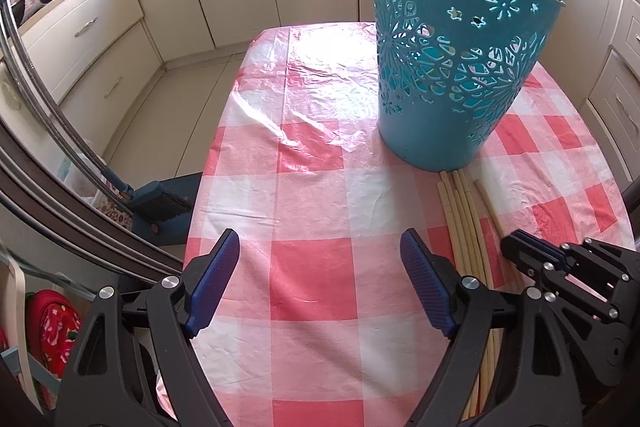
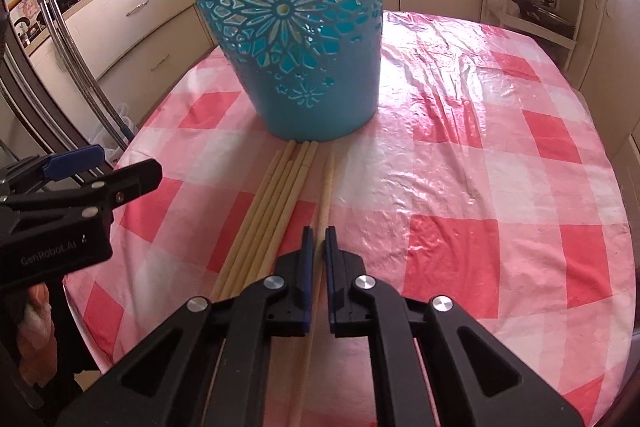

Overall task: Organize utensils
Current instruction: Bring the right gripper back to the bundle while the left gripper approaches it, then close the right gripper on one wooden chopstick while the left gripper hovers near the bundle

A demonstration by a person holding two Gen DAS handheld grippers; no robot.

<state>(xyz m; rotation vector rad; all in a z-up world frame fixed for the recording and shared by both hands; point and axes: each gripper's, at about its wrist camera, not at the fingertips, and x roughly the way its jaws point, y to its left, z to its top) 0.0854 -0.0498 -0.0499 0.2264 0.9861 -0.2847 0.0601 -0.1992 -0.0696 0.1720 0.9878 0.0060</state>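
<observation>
A single pale chopstick [image 2: 326, 187] is clamped between the pads of the right gripper [image 2: 319, 247], lying on the checked tablecloth [image 2: 500, 187] beside a bundle of chopsticks [image 2: 280, 195]; their tips reach the teal basket [image 2: 288, 39]. The left gripper [image 1: 320, 279] is held spread wide, with nothing between its fingers.

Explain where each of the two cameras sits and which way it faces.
Left wrist: on the left gripper, angled down at the checked tablecloth; its open fingers show, nothing between them.
Right wrist: on the right gripper, angled down, shut on one chopstick.
Shared: teal basket, loose chopsticks, each other's gripper.
</observation>
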